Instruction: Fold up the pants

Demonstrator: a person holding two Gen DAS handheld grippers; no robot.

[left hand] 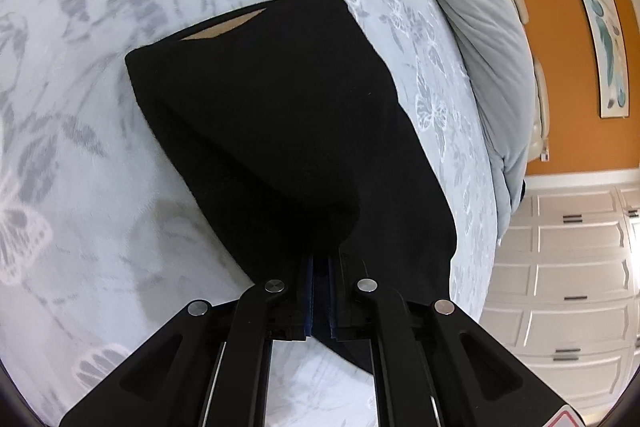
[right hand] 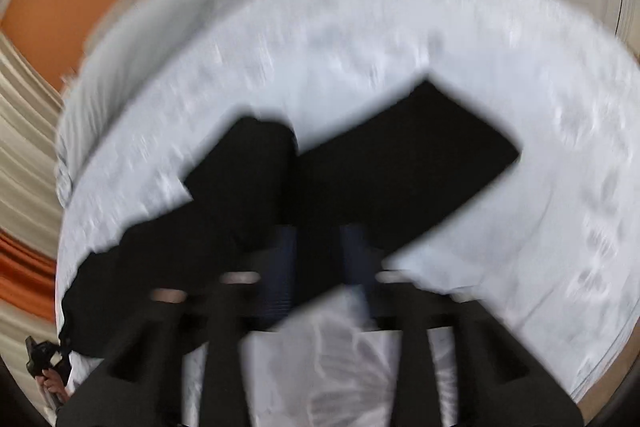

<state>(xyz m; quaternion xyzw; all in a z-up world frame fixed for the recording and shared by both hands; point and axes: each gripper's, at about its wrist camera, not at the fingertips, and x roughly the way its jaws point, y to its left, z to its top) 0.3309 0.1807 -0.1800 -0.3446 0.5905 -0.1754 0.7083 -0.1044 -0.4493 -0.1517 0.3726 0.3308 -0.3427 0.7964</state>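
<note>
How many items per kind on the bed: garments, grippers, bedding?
Black pants: 1
Grippers: 2, the left gripper and the right gripper
Butterfly-print bedspread: 1
Grey duvet, bunched at the bed's edge: 1
Total: 5

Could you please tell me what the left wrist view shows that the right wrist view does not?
Only the left wrist view shows the left gripper shut on the pants, a tan lining at their opening, white drawers and sharp butterfly prints. Only the right wrist view, which is blurred, shows the right gripper with black cloth between its fingers, the spread legs and curtains. Both show the bedspread, orange wall and framed picture.
</note>
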